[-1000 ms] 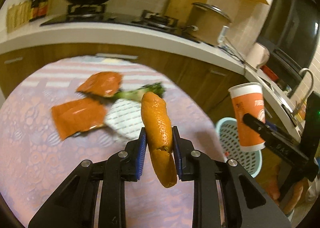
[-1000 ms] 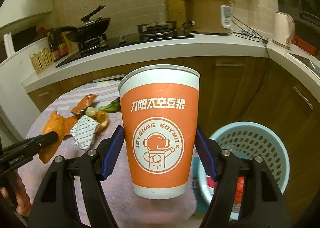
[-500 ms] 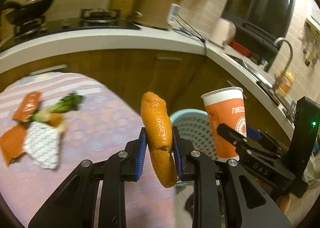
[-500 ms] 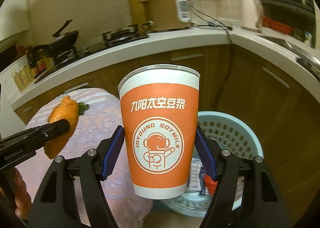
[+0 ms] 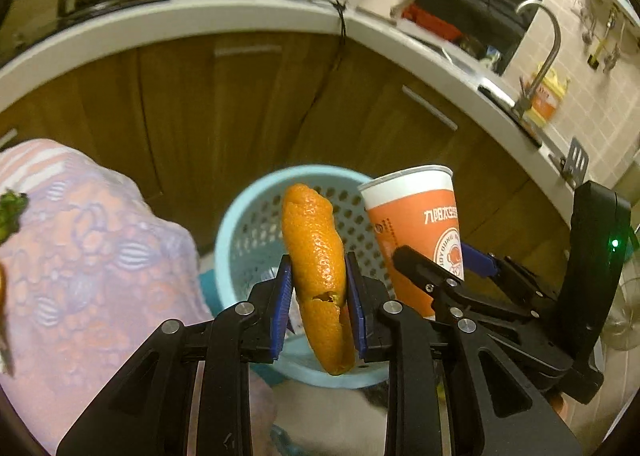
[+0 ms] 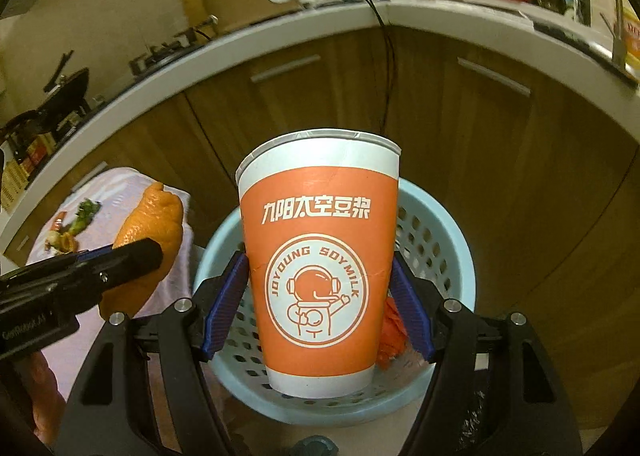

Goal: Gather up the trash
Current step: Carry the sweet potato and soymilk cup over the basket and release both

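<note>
The landmark is the pale blue plastic laundry-style basket [image 6: 436, 240], round, with perforated walls and a smooth rolled rim, standing on the floor in front of the brown wood-grain cabinets [image 6: 460, 128].

The left gripper [image 5: 316, 296] has its blue ribbed jaws pinching an orange peel [image 5: 316, 276], a long curled strip with a dimpled, glossy skin and a small tear near the middle. Its long axis runs nearly upright, the blunt end up and the narrower end hanging below the jaws, and it hangs in front of the basket's mouth in the left wrist view.

The right gripper [image 6: 320, 308] has its jaws pressed against both sides of a paper cup [image 6: 320, 256], a tapered cylinder with a matte orange sleeve, white bands at rim and base, and a printed astronaut emblem. The cup stands upright, its open mouth up, directly above the basket's opening. Crumpled red-orange wrapper scraps [image 6: 390, 330] lie inside the basket, to the right of the cup.

Left of the basket sits the surface under a pink patterned cloth [image 5: 80, 256], carrying a green vegetable stalk [image 6: 82, 216]. Behind the basket, the white counter edge [image 6: 280, 36] curves above the cabinets.
</note>
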`<state>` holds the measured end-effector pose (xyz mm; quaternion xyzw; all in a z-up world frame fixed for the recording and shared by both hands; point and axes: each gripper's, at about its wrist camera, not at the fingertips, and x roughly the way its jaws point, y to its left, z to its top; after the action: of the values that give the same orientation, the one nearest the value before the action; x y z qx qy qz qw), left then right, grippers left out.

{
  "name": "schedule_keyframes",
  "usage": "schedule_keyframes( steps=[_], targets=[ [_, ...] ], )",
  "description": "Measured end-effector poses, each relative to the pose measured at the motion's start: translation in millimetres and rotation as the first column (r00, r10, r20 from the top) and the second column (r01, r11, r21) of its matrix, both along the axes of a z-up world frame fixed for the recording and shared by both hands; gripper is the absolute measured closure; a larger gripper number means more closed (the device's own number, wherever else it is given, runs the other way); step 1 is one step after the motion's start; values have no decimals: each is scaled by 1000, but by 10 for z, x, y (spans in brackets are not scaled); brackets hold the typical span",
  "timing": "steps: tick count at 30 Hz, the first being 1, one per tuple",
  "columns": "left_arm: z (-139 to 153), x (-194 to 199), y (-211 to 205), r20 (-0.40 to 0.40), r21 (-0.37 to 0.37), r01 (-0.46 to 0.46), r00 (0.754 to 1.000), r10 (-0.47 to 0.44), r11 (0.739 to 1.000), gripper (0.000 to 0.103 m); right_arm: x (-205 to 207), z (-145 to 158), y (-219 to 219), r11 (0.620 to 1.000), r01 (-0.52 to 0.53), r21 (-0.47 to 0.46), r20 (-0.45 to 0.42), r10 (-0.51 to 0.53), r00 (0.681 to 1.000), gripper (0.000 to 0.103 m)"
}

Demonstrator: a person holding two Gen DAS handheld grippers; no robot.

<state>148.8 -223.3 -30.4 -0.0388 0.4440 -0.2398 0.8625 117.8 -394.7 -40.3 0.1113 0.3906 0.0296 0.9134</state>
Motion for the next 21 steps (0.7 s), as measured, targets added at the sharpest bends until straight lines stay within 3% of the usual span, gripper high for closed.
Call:
schedule_keyframes(
  steps=[6,9,10,21],
  targets=[
    [-119,89,-67,-38,-10,16,999,-16,1000,73,83,-169,-88,1000,22,9,-46,-22,999,34],
    [-120,113,-90,-27,-15,0,1000,0,1000,51,107,-216,-123,999,31,16,-64,-30,997,29],
    [-112,112,-71,-22,-17,-5,1000,5,1000,49,109,-230,-139,999,40,14,-69,-39,997,28],
    [8,8,145,11,-44,-36,999,36,998,49,58,-115,-139,999,40,14,-43,-40,998,26]
  ],
)
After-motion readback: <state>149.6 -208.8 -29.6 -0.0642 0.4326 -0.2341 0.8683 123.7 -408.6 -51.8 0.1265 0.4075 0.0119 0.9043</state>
